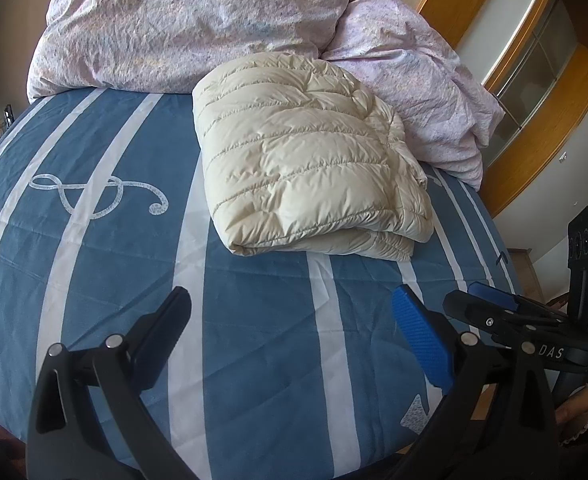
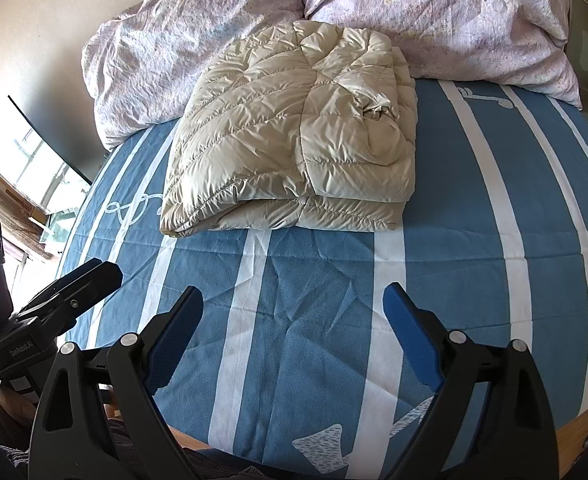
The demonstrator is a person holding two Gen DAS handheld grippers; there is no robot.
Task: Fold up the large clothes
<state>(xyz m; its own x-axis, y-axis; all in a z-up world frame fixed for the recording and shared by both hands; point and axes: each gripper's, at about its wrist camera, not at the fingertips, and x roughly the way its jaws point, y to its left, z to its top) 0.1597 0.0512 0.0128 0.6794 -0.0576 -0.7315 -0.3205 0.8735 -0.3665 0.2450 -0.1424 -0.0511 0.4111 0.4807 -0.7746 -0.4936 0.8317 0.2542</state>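
Jacket [image 1: 310, 152], cream and quilted, lies folded into a thick bundle at upper centre of both views, on the striped sheet [image 1: 254, 340], its far edge against the duvet [image 1: 182, 20]; left gripper [image 1: 294, 320] and right gripper [image 2: 294, 312] sit low in frame, both spread apart and empty, well short of the bundle; folding looks essentially done; any finishing press should probably come down flat on the puffy top layer, near the loose edge at right, so trapped air escapes without unrolling.

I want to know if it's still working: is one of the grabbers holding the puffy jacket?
No, both the left gripper and right gripper are open over the bedsheet, apart from the folded jacket.
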